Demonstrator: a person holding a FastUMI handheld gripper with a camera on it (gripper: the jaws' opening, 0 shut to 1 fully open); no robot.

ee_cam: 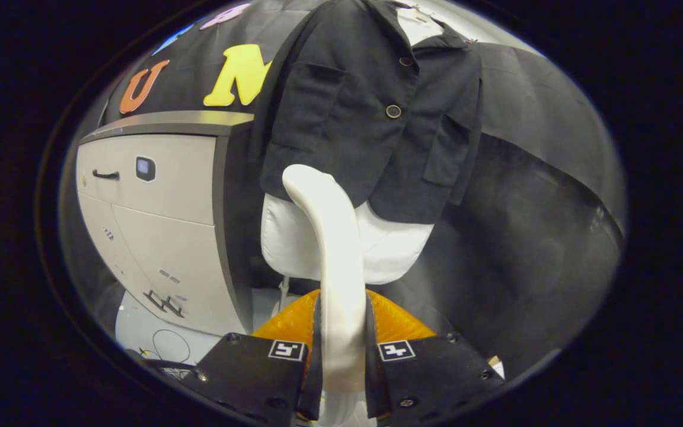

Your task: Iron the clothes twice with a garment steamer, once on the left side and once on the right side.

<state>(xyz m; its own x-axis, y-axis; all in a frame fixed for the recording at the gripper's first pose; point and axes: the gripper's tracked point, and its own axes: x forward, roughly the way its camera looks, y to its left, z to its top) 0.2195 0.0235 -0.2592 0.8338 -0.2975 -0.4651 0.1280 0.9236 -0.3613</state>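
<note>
A black short jacket [371, 112] with buttons and chest pockets hangs on a white mannequin torso [401, 249]. My gripper [341, 350] is shut on the white handle of the garment steamer [332, 249]. The handle rises between my fingers and curves toward the jacket's lower left hem; its head sits close to the hem, and I cannot tell whether it touches. The steamer's orange translucent tank [395, 323] shows just beyond my fingers, below the torso.
A grey and white cabinet [158, 207] with a dark handle and a small screen stands left of the mannequin. A black cloth wall [543, 196] hangs behind and to the right. Thin cables [169, 347] lie on the white surface below the cabinet.
</note>
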